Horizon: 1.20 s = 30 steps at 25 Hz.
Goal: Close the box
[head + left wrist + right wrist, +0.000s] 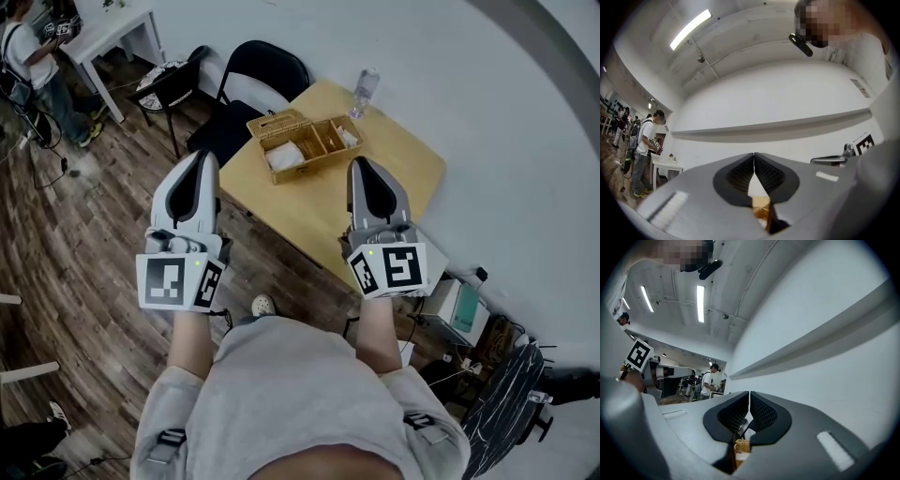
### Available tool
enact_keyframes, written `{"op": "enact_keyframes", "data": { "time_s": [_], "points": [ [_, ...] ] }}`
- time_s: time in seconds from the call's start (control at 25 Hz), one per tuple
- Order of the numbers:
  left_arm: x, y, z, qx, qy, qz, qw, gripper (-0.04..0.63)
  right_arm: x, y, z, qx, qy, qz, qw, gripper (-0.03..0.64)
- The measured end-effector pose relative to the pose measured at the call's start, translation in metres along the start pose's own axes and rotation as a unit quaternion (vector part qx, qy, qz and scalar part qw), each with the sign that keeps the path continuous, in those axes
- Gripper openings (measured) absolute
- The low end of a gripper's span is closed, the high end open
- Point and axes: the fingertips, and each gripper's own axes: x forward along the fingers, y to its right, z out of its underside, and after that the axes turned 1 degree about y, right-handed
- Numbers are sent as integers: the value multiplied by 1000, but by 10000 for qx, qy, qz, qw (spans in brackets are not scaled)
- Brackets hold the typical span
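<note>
An open wicker box (302, 145) sits on the small wooden table (394, 173), its lid folded back to the left and white items inside. My left gripper (203, 155) is held up at the table's left edge, near side of the box, jaws shut and empty. My right gripper (363, 164) hovers over the table just near-right of the box, also shut with nothing held. In the left gripper view the jaws (753, 157) meet at the tips, with a sliver of the box (761, 211) below. The right gripper view shows closed jaws (749, 395) and a bit of the wicker box (742, 447) beneath.
A clear water bottle (365, 91) stands at the table's far corner. A black folding chair (246, 89) sits behind the table and a second chair (169, 84) to its left. A person (37, 70) stands by a white table (108, 33) at far left. White wall runs right.
</note>
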Motion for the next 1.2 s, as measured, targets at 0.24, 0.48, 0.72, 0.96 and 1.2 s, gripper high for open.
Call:
{"op": "enact_keyframes", "data": {
  "time_s": [0.24,0.48,0.72,0.96,1.2],
  "points": [
    [19,-31,10,-11,-26,140,9999,60,30,-9,8,-69,-15,122,9999,12],
    [28,-47,28,-106,-122,195,9997,60,44,-12,24,-87,-144,195,9997,12],
    [42,-59,45,-227,-252,182,9993,60,65,-12,36,-79,-272,160,9995,12],
    [62,-81,51,-186,-246,73,9995,60,99,-8,41,-90,-235,87,9996,12],
    [102,-99,54,-143,-179,-12,9997,60,143,10,42,-119,-148,3,9998,12]
  ]
}}
